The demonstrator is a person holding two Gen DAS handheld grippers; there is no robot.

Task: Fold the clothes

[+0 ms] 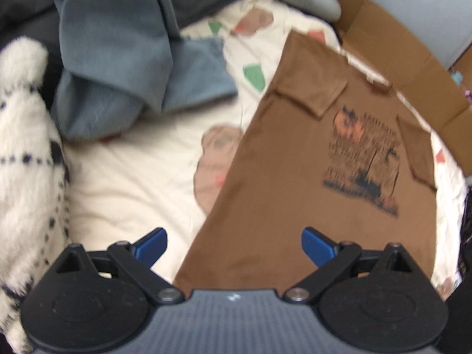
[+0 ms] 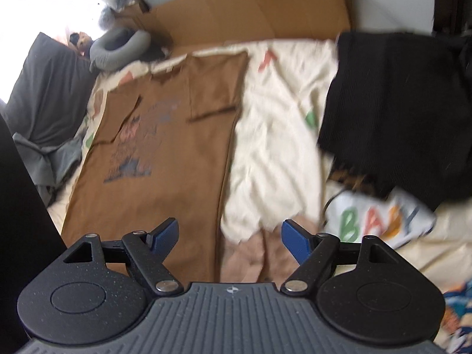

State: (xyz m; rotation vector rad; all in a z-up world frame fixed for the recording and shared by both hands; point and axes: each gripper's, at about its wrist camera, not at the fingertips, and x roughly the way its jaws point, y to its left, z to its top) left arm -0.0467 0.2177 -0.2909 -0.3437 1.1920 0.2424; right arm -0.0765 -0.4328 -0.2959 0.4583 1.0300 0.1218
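Observation:
A brown T-shirt [image 1: 283, 183] with a dark and orange print lies flat on a cream patterned blanket [image 1: 132, 183], both sleeves folded in over its front. It also shows in the right wrist view [image 2: 165, 153]. My left gripper [image 1: 234, 246] is open and empty above the shirt's near left edge. My right gripper [image 2: 230, 237] is open and empty above the shirt's near right edge and the blanket [image 2: 274, 135].
A blue-grey garment pile [image 1: 118, 59] and a white fluffy spotted item [image 1: 26, 159] lie left. Flattened cardboard [image 2: 253, 8] stands behind the bed. A black garment [image 2: 395, 109], a white "BABY" print cloth [image 2: 377, 221], a grey neck pillow [image 2: 118, 47] and a dark pillow [image 2: 47, 88] surround the shirt.

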